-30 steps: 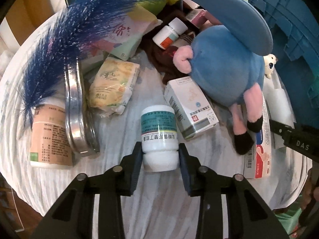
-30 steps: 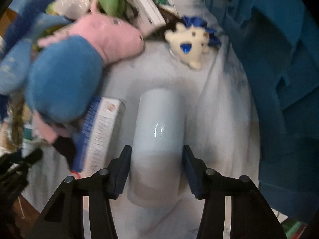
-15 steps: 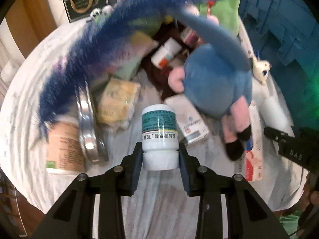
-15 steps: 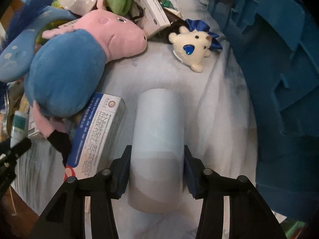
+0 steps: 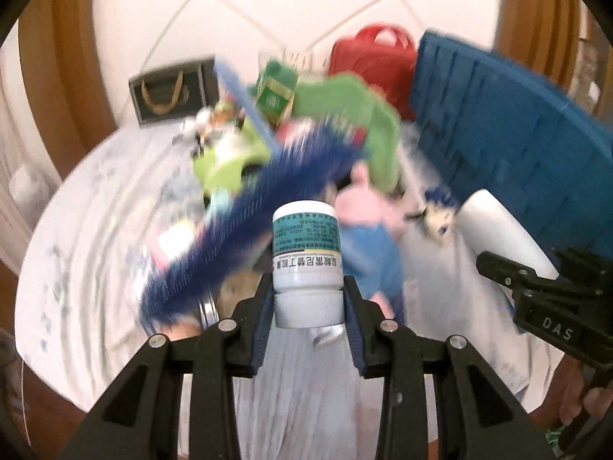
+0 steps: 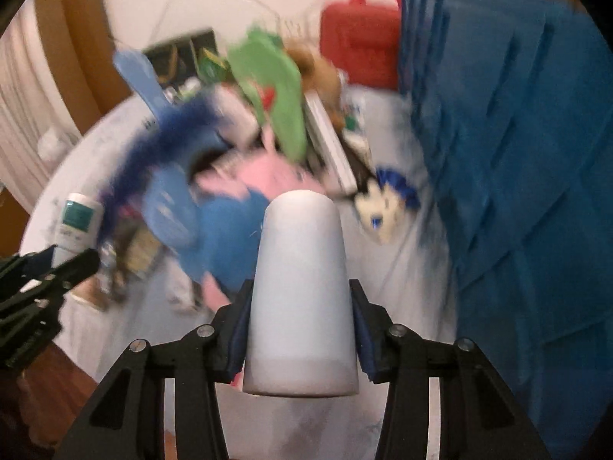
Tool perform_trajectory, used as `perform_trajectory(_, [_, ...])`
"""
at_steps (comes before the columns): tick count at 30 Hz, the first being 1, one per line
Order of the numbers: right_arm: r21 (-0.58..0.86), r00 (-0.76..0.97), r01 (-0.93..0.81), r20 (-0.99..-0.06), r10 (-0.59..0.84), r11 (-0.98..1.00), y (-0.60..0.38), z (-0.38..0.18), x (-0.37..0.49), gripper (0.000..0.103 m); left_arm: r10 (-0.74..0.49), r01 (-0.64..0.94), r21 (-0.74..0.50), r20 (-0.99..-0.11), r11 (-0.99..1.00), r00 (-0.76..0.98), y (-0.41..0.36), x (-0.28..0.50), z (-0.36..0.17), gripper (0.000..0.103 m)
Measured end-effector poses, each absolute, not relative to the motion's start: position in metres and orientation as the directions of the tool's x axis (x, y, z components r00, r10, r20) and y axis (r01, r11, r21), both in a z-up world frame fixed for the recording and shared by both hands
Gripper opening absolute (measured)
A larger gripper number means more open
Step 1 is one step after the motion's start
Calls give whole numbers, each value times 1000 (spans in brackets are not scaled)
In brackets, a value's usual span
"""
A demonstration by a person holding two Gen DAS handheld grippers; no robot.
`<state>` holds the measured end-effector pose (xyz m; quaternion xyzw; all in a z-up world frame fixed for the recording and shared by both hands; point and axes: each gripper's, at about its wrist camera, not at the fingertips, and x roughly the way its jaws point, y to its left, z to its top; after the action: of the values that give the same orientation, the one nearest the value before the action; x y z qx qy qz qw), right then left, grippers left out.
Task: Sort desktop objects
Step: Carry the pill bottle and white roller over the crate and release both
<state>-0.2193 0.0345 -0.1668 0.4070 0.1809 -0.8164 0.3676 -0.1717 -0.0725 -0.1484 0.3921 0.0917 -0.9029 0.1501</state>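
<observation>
My left gripper (image 5: 308, 306) is shut on a white medicine bottle (image 5: 306, 253) with a green label, gripping it by the cap end, well above the table. My right gripper (image 6: 300, 329) is shut on a pale, smooth cylinder (image 6: 302, 287), with both pads pressed on its sides, also held up in the air. In the left wrist view the right gripper (image 5: 536, 287) and its cylinder (image 5: 498, 226) show at the right edge. The right wrist view catches the left gripper (image 6: 49, 264) and the bottle (image 6: 76, 226) at far left.
Below lies a round table under a white cloth (image 5: 95, 249), piled with a blue and pink plush toy (image 6: 230, 230), a blue feather (image 5: 249, 222), green plush (image 5: 345, 115) and boxes. A small white plush (image 6: 383, 207) lies near a blue crate (image 5: 517, 145). A red bag (image 5: 371, 53) stands behind.
Both grippers have risen off the table with the bottle and the cylinder in them, and have tipped up, so the floor and the far wall come into view. The pile has stayed put.
</observation>
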Motion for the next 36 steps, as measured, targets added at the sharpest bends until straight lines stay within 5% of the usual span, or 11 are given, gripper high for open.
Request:
perform_trajectory(11, [-46, -595, 701, -588, -548, -712, 63, -31, -191, 45, -109, 165, -52, -556, -985, -824, -34, -182, -44, 34])
perform_trajectory(22, [-76, -721, 574, -519, -459, -815, 170, 42, -261, 45, 80, -49, -76, -483, -996, -872, 87, -245, 34, 34])
perform_trajectory(28, [-94, -696, 557, -594, -403, -825, 242, 45, -361, 45, 206, -117, -187, -586, -975, -783, 184, -332, 53, 34])
perform_trajectory(36, [-110, -574, 597, -751, -327, -795, 285, 21, -489, 45, 79, -21, -82, -806, -996, -586, 266, -443, 8, 34])
